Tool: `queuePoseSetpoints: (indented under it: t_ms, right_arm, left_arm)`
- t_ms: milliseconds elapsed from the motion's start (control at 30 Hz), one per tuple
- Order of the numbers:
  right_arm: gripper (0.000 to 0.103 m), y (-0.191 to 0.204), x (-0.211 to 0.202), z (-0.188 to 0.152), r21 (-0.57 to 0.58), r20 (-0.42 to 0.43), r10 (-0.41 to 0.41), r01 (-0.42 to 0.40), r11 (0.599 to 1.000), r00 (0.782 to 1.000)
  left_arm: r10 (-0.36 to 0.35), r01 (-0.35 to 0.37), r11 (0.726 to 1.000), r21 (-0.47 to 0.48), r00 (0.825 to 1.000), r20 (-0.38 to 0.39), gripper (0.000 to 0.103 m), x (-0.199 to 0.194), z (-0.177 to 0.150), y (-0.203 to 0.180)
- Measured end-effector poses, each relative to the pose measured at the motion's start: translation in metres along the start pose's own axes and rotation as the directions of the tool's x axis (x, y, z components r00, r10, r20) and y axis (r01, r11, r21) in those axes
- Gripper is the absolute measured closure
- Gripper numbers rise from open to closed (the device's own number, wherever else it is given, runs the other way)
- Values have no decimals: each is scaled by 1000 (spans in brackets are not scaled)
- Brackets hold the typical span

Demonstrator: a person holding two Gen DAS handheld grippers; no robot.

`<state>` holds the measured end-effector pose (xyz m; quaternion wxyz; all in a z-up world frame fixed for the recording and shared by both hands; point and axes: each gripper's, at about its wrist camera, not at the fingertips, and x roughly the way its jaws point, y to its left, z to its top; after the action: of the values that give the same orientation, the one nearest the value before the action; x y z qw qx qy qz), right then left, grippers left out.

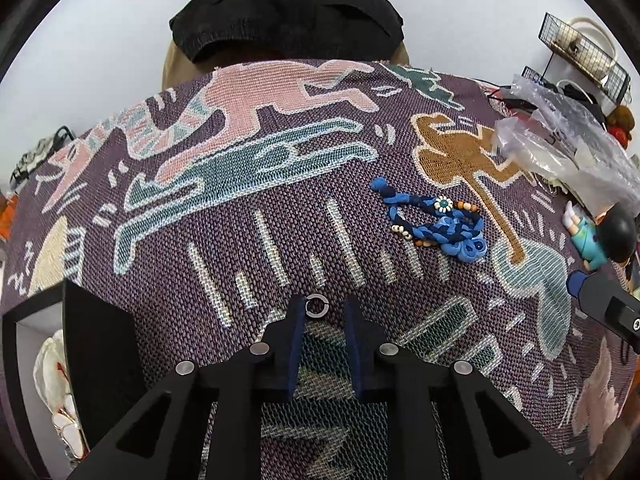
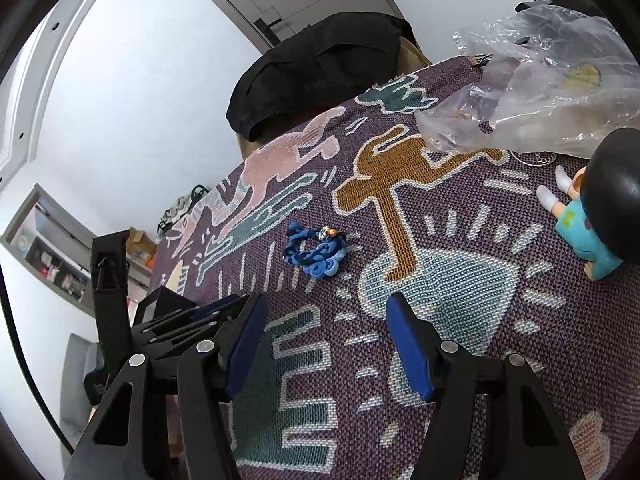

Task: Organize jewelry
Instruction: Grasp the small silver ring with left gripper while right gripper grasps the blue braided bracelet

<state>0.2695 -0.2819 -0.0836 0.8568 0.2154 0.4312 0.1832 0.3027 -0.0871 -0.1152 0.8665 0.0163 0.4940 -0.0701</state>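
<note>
Left gripper (image 1: pixel 323 312) jaws stand narrow around a small split ring (image 1: pixel 317 305) on the cloth (image 1: pixel 240 240), pads apparently not yet pressing. Ring is light, stiff and slippery; take it across its rim. Right gripper (image 2: pixel 326 316) is spread and empty. Soft braided bracelet (image 1: pixel 434 222) lies nearby.

A table draped in a purple woven cloth (image 1: pixel 280 240) with pink, teal and brown figures carries everything. On the cloth lie a small metal ring (image 1: pixel 317 305), a blue braided bracelet (image 1: pixel 436 224) with beads, crumpled clear plastic bags (image 2: pixel 540 92), and a doll (image 2: pixel 596 216) in teal on its side.
</note>
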Motion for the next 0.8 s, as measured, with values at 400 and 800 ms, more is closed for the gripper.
queuePoseSetpoints:
  t_ms: [400, 800]
  right_arm:
    - [52, 12, 17, 6, -40, -34, -25, 24, 999, 999]
    - [52, 30, 49, 25, -73, -75, -90, 85, 994, 993]
  left_arm:
    - [-18, 18, 1000, 2, 999, 27, 90, -1, 4, 3]
    - [-22, 26, 999, -23, 990, 137, 90, -57, 9, 33]
